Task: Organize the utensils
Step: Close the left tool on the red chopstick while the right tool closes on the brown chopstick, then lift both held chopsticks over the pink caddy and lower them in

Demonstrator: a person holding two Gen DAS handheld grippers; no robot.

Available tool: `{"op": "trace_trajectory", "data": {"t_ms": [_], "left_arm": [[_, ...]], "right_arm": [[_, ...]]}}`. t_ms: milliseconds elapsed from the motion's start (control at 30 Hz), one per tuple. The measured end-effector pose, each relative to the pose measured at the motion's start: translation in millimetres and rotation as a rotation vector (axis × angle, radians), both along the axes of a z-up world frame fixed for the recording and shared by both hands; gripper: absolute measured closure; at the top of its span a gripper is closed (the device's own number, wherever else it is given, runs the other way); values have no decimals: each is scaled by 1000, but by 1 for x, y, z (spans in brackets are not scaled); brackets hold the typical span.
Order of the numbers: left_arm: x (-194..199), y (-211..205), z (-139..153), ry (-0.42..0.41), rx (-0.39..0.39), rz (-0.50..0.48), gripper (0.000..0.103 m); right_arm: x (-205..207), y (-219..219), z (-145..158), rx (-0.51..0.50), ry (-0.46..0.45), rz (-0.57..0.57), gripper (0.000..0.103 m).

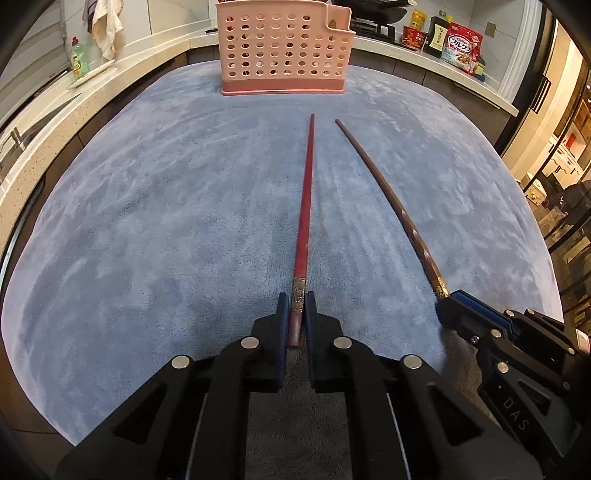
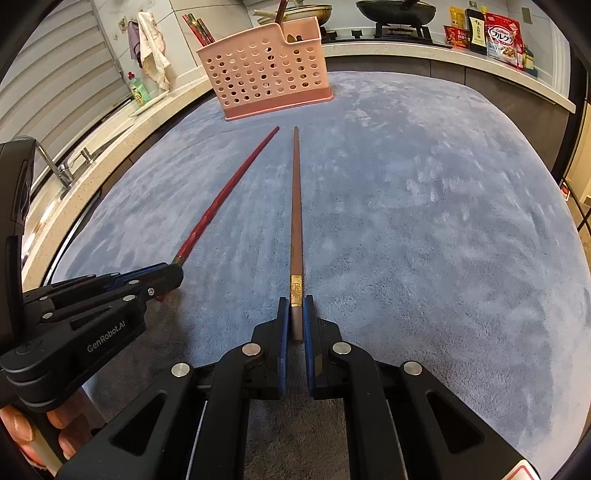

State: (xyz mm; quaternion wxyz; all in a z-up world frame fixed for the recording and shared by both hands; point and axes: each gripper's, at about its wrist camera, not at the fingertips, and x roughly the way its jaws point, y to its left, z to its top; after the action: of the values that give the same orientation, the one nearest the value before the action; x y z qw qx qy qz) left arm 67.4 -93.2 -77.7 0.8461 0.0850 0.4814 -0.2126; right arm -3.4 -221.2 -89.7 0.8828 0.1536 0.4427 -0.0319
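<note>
My left gripper (image 1: 296, 301) is shut on the thick end of a red chopstick (image 1: 306, 199), which points ahead toward a pink perforated utensil basket (image 1: 282, 48) at the far side of the blue mat. My right gripper (image 2: 295, 302) is shut on the thick end of a brown chopstick (image 2: 296, 206) with a gold band. The brown chopstick (image 1: 384, 195) and right gripper (image 1: 448, 301) show at the right of the left wrist view. The red chopstick (image 2: 229, 192) and left gripper (image 2: 173, 275) show at the left of the right wrist view. The basket (image 2: 264, 70) holds several utensils.
A blue fleece mat (image 1: 166, 206) covers the table. Behind it runs a counter (image 1: 155, 44) with a green soap bottle (image 1: 78, 59), a hanging cloth (image 2: 153, 48), a tap (image 2: 55, 166), a stove with pans (image 2: 395, 14), and food packets (image 2: 502, 35).
</note>
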Motion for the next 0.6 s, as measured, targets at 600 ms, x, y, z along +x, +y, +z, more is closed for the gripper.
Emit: {"op": "trace_trajectory", "data": {"t_ms": [600], "left_arm": [[2,31,86,-106,-104,50,96]], "right_arm": [[-1,-5,104,-15,-201,0,96]]}}
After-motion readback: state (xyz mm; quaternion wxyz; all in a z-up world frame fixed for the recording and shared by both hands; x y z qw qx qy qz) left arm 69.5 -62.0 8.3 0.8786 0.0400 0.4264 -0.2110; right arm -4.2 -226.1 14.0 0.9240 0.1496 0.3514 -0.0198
